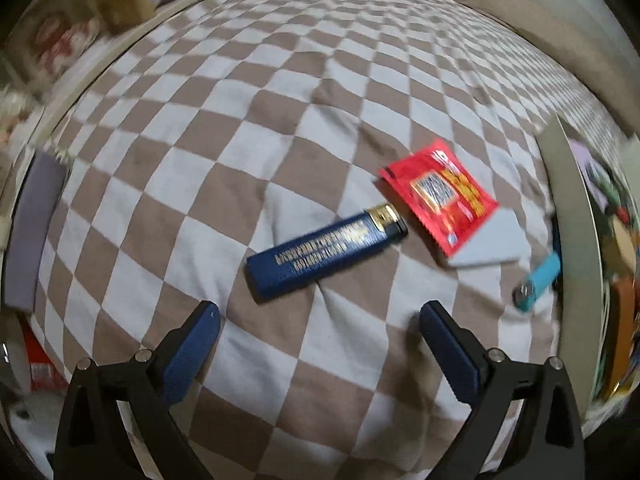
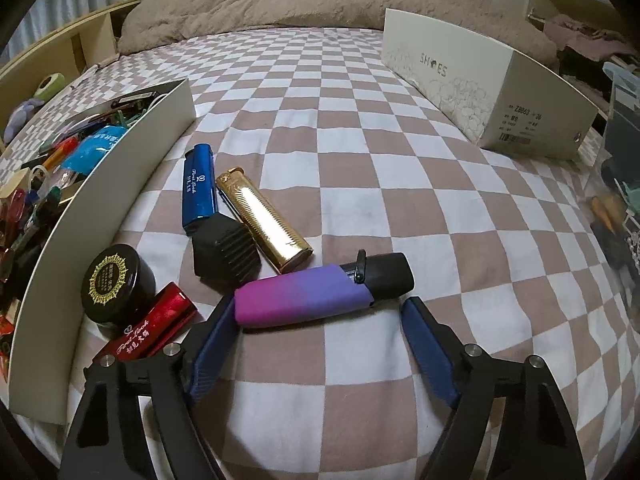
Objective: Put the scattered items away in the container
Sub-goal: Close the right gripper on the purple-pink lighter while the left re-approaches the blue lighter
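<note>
In the left wrist view my left gripper [image 1: 320, 312] is open and empty, just short of a dark blue lighter [image 1: 324, 254] lying on the checkered bed. A red sachet [image 1: 438, 196] and a teal lighter [image 1: 538, 282] lie further right, beside the container's white wall [image 1: 576, 240]. In the right wrist view my right gripper [image 2: 320, 308] is open around a purple-pink lighter [image 2: 316, 294]. Behind it lie a gold lighter [image 2: 264, 218], a blue lighter [image 2: 198, 190], a black block [image 2: 224, 254], a black round jar [image 2: 116, 282] and a red lighter [image 2: 154, 326]. The white container [image 2: 120, 184] at left holds several items.
A white shoe box [image 2: 480, 88] stands at the back right of the bed. A beige blanket [image 2: 320, 4] lies along the far edge. A wooden shelf [image 2: 60, 56] runs along the left. A clear bin [image 2: 620, 160] with items is at the right edge.
</note>
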A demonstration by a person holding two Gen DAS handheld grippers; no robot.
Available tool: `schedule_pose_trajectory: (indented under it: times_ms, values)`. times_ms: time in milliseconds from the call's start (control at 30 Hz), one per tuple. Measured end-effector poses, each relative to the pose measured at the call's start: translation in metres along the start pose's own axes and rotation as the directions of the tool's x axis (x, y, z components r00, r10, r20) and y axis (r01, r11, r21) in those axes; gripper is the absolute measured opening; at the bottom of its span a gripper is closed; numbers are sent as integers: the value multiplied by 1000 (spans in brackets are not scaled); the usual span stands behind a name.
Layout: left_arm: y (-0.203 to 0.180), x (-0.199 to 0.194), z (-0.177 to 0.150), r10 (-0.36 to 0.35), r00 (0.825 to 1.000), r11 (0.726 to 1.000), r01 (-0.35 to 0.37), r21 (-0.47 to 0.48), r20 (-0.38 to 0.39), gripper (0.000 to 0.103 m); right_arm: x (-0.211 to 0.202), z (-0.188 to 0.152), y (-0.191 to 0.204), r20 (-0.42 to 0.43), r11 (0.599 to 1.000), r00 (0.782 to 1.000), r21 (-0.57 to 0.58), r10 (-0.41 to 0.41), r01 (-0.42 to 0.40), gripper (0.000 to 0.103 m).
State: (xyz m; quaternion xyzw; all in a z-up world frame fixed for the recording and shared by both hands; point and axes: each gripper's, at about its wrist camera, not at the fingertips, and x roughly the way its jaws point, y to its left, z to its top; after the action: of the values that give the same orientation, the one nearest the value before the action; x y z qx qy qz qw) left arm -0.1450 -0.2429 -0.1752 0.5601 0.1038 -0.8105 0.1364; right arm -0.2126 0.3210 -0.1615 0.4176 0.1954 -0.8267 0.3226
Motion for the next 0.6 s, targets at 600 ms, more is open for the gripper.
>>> schedule_pose_trajectory:
  times_ms: [600]
  values:
    - [57, 7, 21, 176, 983, 984, -176, -3, 55, 103, -15, -13, -1, -9, 995, 998, -76, 70, -70, 103]
